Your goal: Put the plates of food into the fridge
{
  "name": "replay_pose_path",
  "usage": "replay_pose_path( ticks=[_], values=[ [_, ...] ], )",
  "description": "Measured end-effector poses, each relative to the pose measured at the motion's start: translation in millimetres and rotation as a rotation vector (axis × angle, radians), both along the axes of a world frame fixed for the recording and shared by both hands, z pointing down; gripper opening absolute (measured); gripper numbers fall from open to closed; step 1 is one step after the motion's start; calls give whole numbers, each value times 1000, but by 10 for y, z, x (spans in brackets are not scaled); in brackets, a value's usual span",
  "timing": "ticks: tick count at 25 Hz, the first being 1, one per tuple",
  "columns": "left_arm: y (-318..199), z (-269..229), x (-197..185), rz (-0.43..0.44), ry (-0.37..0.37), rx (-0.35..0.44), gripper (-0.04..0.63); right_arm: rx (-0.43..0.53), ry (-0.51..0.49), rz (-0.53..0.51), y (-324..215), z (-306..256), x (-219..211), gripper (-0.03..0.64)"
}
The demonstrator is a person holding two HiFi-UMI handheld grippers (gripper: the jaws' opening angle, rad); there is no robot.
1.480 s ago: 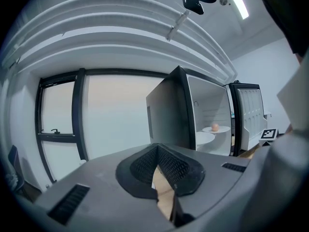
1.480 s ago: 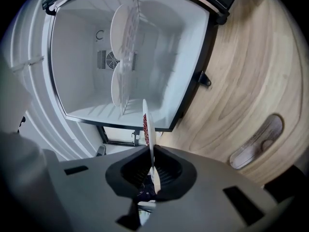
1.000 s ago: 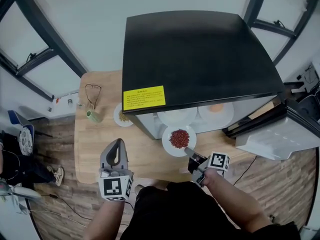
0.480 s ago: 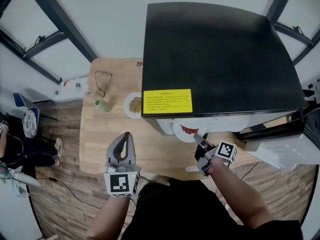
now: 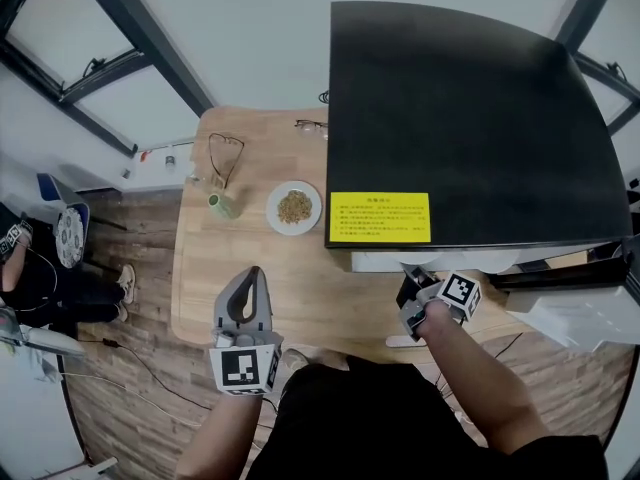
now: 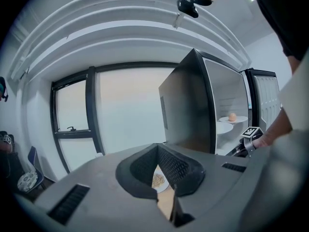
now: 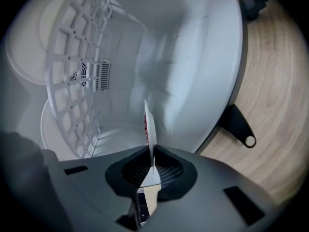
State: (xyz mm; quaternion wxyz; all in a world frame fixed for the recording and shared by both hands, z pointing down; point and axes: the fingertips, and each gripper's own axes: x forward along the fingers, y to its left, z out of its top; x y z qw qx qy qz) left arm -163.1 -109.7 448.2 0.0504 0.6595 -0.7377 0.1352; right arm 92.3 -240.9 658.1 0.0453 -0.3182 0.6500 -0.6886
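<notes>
The person wears a loose black top, and the forearms are uncovered. The left gripper is a matte grey plastic tool with two curved fingers. At its rear it carries a white cube printed with black square markers. The right gripper is of the same grey make, with darker parts near its base. It has its own white-and-black marker cube. In the gripper views, each broad grey body has dark rectangular slots cut into it on either side. The inner faces of the fingers are lined with black ribbed pads.
</notes>
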Motion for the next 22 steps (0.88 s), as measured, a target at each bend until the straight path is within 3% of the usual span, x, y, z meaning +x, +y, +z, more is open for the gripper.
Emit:
replay_pose_path(
  ticks=[4,10,16,18,22],
  values=[
    [-18,-112,-93,-6,11,38,3,15,22,18,-133,-25,-119,34],
    [6,-114,-220,6,17,40,3,39,263,-37,-172,85,-104,45],
    [-22,-197,-278,51,-8,32,3,183,591,-178,-109,18,-154,168],
    [-55,-235,-275,69,-17,39,3,209,644,-196,-83,2,-163,226],
    [-129,-341,-211,111,-25,61,3,270,693,-173,-71,-60,-93,251]
  ],
)
